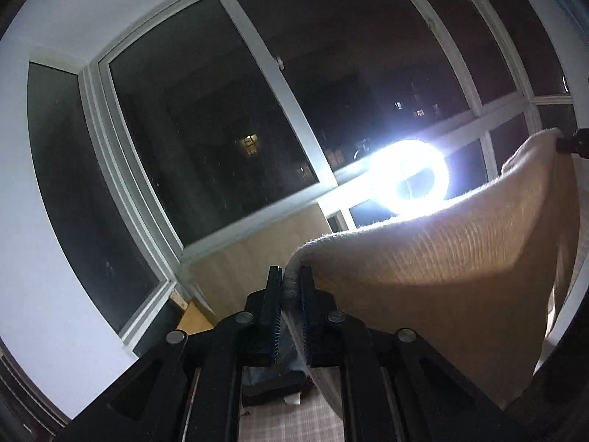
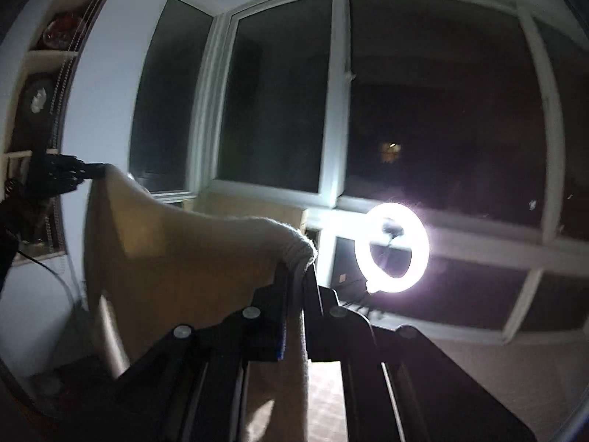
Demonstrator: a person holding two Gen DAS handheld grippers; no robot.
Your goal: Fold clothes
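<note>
A cream ribbed knit garment [image 1: 441, 276] hangs stretched in the air between both grippers. My left gripper [image 1: 289, 276] is shut on one corner of it, the cloth pinched between the pads. In the left wrist view the garment runs right and up to the right gripper [image 1: 574, 143] at the frame edge. My right gripper [image 2: 296, 269] is shut on the other corner of the garment [image 2: 176, 258]. In the right wrist view the cloth runs left to the left gripper [image 2: 92, 170], which pinches its far corner. The garment's lower part hangs down out of sight.
A bright ring light [image 1: 408, 176] stands ahead by the large dark window [image 1: 206, 129]; it also shows in the right wrist view [image 2: 392, 246]. A checked cloth surface [image 1: 287, 420] lies below. Shelves [image 2: 40, 84] stand at the far left. A wooden panel [image 1: 254, 250] runs below the window.
</note>
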